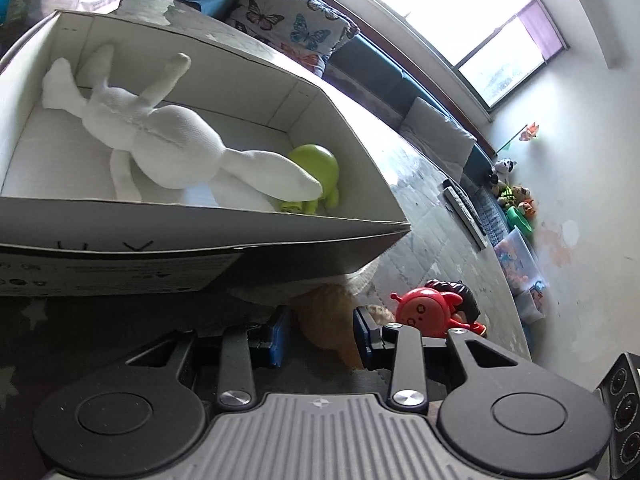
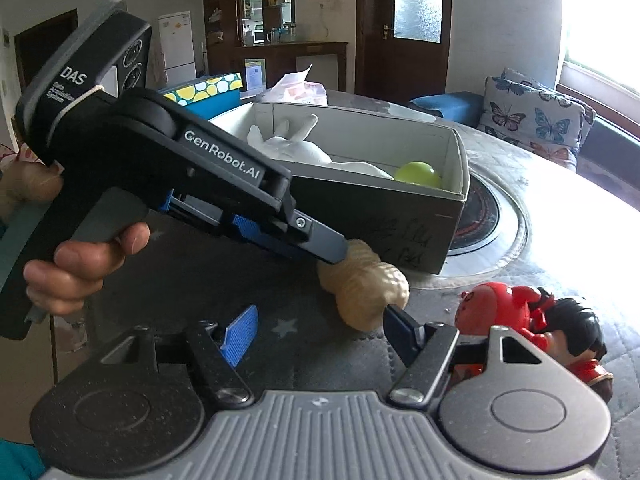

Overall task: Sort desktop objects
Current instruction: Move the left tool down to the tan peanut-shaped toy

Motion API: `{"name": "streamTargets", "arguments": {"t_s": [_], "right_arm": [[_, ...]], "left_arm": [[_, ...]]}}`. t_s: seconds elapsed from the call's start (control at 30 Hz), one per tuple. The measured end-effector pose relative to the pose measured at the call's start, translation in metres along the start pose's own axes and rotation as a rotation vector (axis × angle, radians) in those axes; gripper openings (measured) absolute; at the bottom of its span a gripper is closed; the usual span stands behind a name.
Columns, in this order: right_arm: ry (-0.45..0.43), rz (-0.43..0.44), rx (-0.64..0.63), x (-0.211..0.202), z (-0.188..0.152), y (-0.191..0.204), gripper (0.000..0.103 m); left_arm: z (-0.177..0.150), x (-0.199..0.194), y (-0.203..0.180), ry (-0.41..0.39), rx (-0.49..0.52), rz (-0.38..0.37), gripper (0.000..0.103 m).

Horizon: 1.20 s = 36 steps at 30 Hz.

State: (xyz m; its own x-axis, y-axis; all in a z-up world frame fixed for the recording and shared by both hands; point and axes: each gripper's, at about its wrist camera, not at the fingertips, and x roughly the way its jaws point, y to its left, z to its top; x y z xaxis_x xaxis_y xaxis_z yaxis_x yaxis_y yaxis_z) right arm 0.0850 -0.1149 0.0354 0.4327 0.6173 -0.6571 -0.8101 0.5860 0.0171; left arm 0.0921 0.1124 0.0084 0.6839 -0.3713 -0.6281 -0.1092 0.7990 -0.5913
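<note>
My left gripper [image 1: 322,330] is shut on a tan peanut-shaped toy [image 1: 328,320], held low beside the cardboard box [image 1: 200,236]. From the right wrist view the left gripper [image 2: 336,252] pinches the top end of the peanut toy [image 2: 366,288], which touches the dark mat. The box [image 2: 452,216] holds a white plush rabbit [image 1: 160,136] and a green toy [image 1: 316,172]. My right gripper [image 2: 320,340] is open and empty, just in front of the peanut toy. A red figure with a black-haired doll [image 2: 532,320] lies to the right; it also shows in the left wrist view [image 1: 436,308].
A round table with a grey quilted cover [image 2: 560,240] carries a round hotplate [image 2: 488,216] beyond the box. A remote [image 1: 466,210] lies on the table. A plastic bag [image 2: 300,88] and a spotted box [image 2: 204,92] sit behind. A butterfly cushion [image 2: 536,124] rests on the bench.
</note>
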Motion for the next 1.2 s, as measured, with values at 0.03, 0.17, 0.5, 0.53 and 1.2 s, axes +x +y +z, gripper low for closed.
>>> {"name": "streamTargets", "arguments": {"t_s": [0.03, 0.17, 0.5, 0.53, 1.2], "right_arm": [[-0.002, -0.007, 0.000, -0.001, 0.000, 0.000, 0.071], [-0.003, -0.034, 0.020, 0.003, 0.005, -0.011, 0.072], [0.016, -0.001, 0.027, 0.023, 0.014, -0.017, 0.072], [0.016, 0.005, 0.028, 0.022, 0.013, -0.017, 0.071], [0.026, -0.007, 0.071, 0.020, 0.012, -0.015, 0.046]], "left_arm": [[0.001, 0.000, 0.001, 0.000, -0.009, 0.002, 0.037], [0.002, 0.001, 0.004, 0.003, -0.036, -0.007, 0.037], [0.001, 0.004, 0.003, 0.016, -0.066, -0.024, 0.037], [0.001, 0.004, 0.003, 0.018, -0.070, -0.024, 0.037], [0.002, 0.013, 0.006, 0.002, -0.122, -0.022, 0.037]]}}
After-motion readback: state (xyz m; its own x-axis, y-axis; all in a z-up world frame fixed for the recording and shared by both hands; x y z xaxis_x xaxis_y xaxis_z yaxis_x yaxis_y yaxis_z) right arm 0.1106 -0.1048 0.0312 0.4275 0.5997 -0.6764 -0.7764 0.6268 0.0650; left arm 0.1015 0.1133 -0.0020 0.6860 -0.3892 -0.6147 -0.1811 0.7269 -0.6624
